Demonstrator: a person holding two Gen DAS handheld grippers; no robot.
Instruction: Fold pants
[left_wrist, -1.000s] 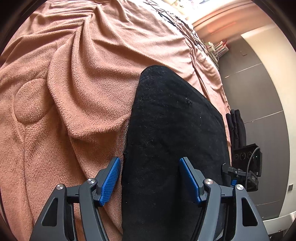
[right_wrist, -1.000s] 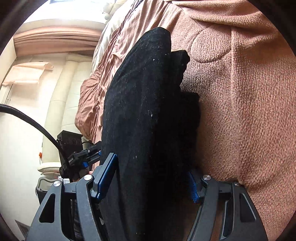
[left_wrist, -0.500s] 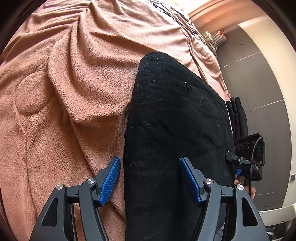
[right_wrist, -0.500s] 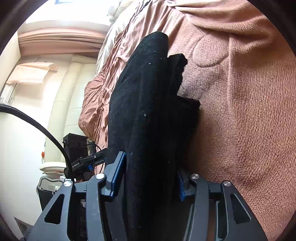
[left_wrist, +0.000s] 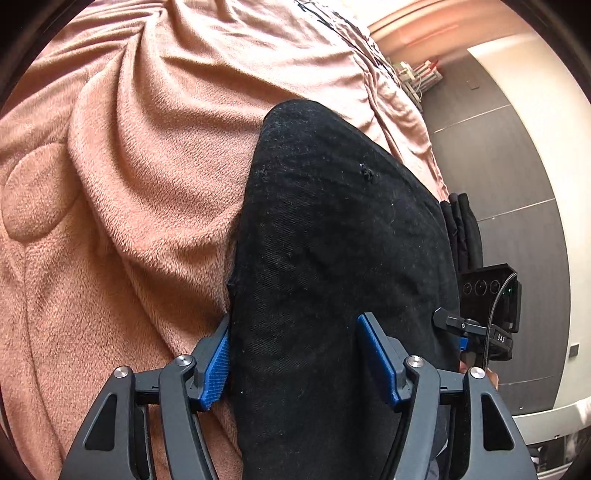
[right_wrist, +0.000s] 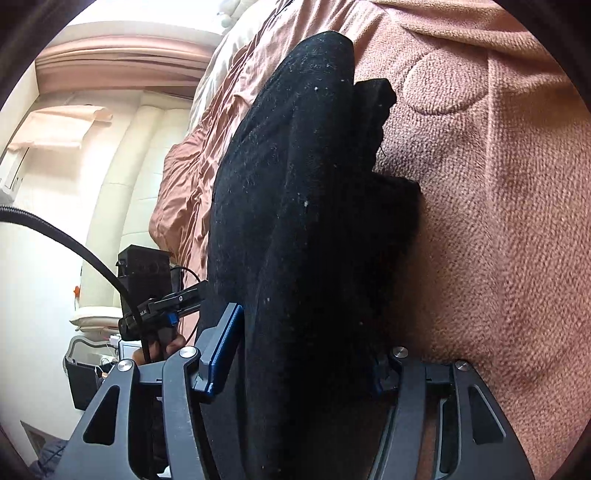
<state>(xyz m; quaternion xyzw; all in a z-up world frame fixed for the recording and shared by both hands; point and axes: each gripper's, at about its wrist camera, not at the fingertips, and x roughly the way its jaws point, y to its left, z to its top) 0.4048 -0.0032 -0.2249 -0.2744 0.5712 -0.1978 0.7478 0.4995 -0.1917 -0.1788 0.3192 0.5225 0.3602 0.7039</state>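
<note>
Matt black lint-flecked woven-cloth pants (left_wrist: 332, 258), fuzzy pink fleece blanket (left_wrist: 129, 184), ribbed blue pads (left_wrist: 216, 365) on matt plastic jaws

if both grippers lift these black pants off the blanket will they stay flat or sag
The pants will probably sag: the cloth already drapes in soft layers. The stacked folds in the right wrist view may slip apart. The fuzzy blanket could drag on them if pushed.

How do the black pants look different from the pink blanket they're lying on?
The pants are black; the blanket is dusty pink. The pants have a flat, tight weave flecked with pale lint, while the blanket is fluffy, with an embossed circle. The pants lie as a narrow layered bundle, while the blanket spreads wide in loose wrinkles. Both are soft cloth.
</note>
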